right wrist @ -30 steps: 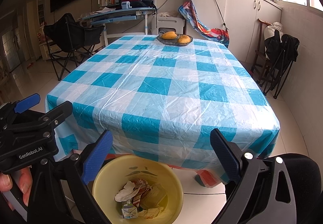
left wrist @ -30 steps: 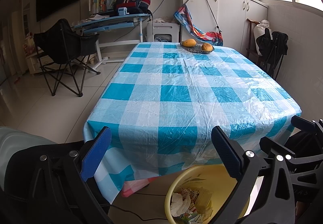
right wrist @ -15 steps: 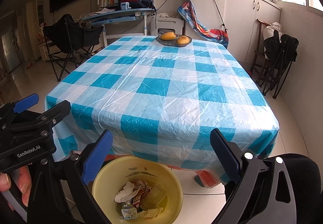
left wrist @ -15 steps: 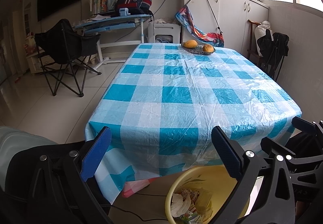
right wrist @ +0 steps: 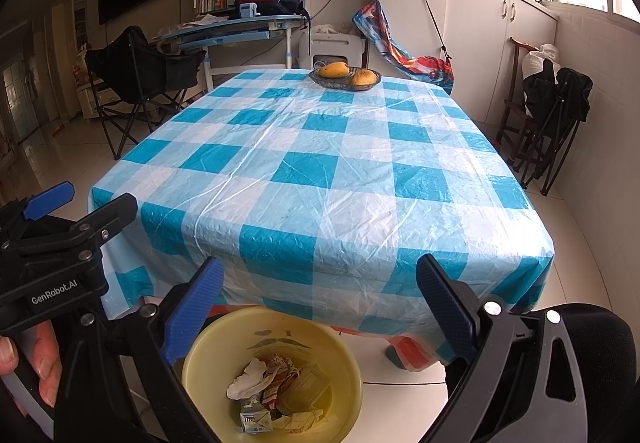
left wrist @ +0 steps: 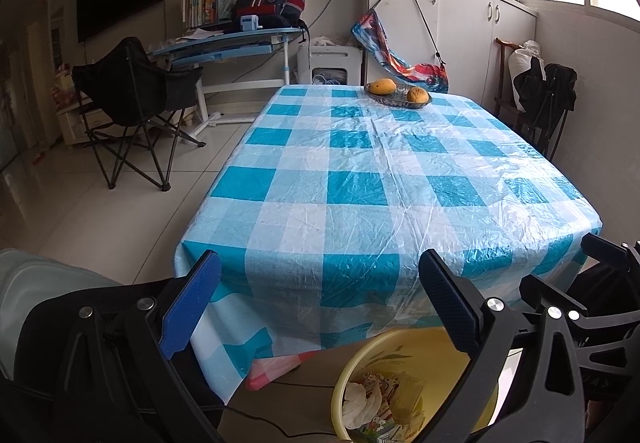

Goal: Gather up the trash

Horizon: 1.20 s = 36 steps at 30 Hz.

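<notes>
Left gripper (left wrist: 318, 307) and right gripper (right wrist: 318, 307) both spread wide, empty. Trash (right wrist: 276, 391) lay inside yellow bin (right wrist: 200, 355) on floor below tabletop's near edge. Fruit bowl (right wrist: 345, 80) at far edge.

Crumpled trash (right wrist: 276, 391) inside upright yellow bin (right wrist: 344, 347) beside table.

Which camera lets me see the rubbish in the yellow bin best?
The right wrist view. There the whole round opening of the yellow bin shows, with the crumpled rubbish inside. In the left wrist view, a gripper finger covers part of the bin, so only some rubbish shows.
</notes>
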{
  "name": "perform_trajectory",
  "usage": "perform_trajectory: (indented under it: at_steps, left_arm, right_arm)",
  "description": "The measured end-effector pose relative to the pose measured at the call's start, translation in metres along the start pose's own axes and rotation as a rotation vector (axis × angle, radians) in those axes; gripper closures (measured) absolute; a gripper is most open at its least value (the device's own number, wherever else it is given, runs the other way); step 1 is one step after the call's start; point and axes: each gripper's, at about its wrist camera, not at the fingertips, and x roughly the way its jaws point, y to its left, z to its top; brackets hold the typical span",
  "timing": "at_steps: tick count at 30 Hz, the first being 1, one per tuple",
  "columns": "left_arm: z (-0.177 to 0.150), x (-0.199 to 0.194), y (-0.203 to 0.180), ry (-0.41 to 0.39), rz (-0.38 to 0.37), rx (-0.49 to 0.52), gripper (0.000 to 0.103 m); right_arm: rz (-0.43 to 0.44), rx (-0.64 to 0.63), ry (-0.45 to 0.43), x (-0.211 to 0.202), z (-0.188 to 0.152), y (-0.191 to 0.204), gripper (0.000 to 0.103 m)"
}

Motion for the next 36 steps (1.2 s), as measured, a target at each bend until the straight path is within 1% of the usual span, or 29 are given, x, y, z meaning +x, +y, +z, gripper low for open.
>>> perform_trajectory:
  at_steps: [22, 36]
  left_arm:
    - [0.0013, -0.0002, 0.0019, 0.003, 0.01, -0.007, 0.008]
    - [0.0032, -0.0016, 0.0087, -0.007, 0.01, -0.049, 0.008]
  right_arm:
    - [0.0, -0.002, 0.003, 0.0015, -0.0012, 0.0005, 0.01]
    - [-0.002, -0.028, 0.005, 0.0035, -0.0048, 0.0053, 0.01]
